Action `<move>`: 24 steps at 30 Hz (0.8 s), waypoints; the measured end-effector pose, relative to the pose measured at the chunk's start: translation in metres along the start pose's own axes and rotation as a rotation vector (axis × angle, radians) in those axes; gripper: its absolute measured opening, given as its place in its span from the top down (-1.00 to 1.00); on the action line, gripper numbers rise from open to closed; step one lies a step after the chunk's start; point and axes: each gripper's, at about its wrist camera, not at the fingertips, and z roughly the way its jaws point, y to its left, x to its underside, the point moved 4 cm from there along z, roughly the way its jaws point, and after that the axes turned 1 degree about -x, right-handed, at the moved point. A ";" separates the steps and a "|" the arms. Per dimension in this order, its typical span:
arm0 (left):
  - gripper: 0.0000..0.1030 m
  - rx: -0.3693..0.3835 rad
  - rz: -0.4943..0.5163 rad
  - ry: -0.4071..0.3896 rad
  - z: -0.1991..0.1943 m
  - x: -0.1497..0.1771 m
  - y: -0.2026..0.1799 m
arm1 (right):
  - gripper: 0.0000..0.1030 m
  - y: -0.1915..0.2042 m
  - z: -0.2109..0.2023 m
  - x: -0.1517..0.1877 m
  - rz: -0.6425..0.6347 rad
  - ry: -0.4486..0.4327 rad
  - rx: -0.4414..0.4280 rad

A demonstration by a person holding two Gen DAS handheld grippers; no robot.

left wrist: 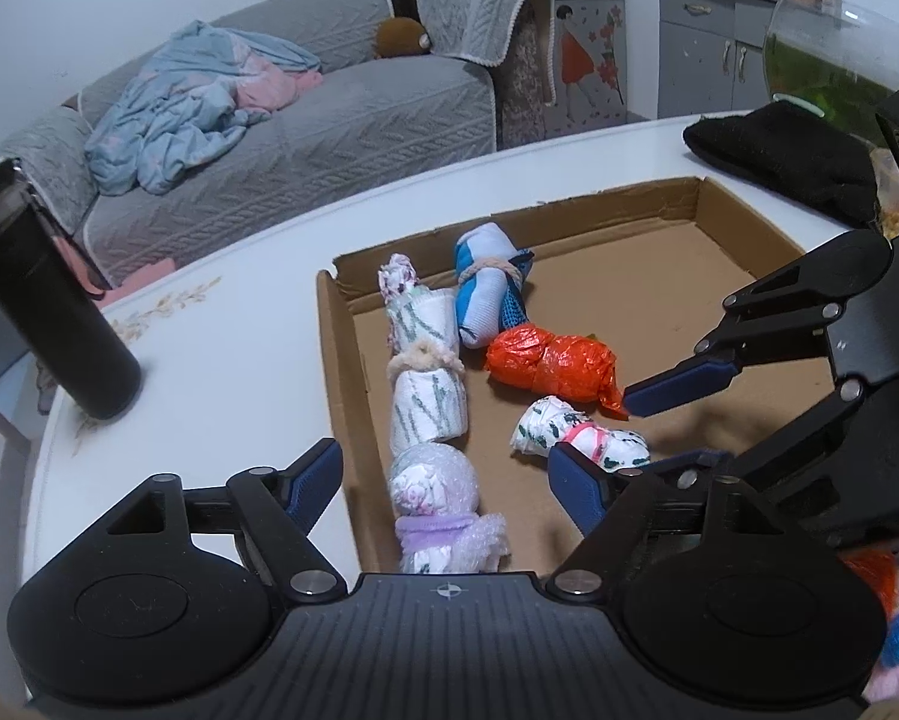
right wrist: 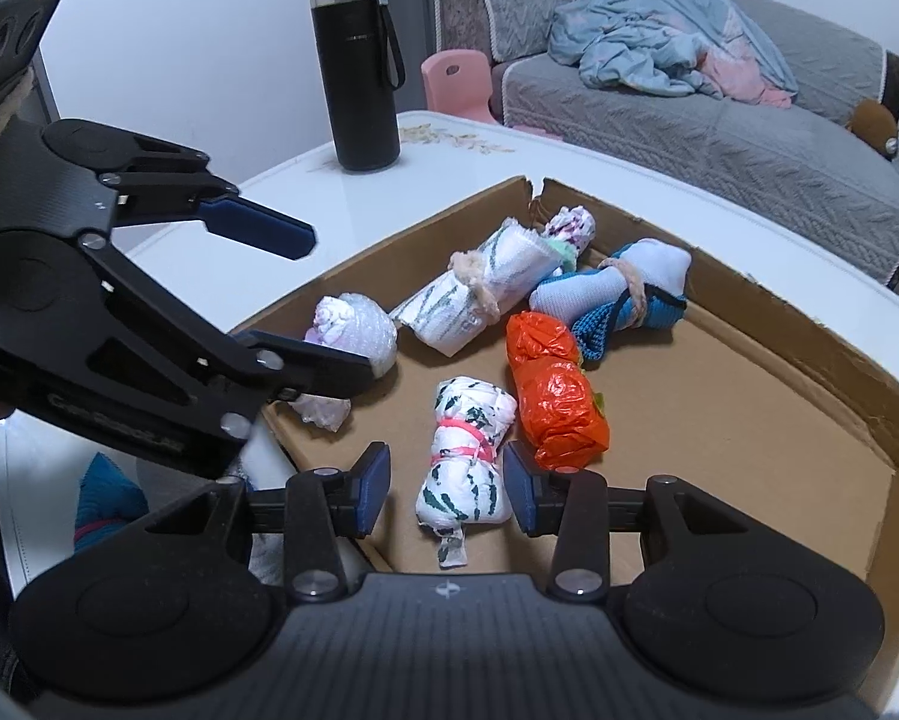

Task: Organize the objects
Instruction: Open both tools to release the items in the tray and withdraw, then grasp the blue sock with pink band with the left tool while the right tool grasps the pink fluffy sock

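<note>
hovering over a shallow cardboard tray on a white table, two grippers face five tied bundles. the right gripper has its jaws apart on either side of a white leaf-print bundle with a pink band, pads not visibly pressing it. this bundle's long axis points straight ahead, away from the tool. the left gripper hangs open above a bubble-wrap bundle at the tray's near edge, holding nothing. the right hand looks nearer to a grasp.

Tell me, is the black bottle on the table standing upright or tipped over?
Upright. The black bottle stands on its base on the white table, with its cap on top and its strap hanging down.
</note>
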 end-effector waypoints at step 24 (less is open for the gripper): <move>-0.99 0.003 -0.341 -0.040 -0.099 0.109 -0.010 | -0.45 0.024 -0.138 0.103 0.040 -0.223 0.102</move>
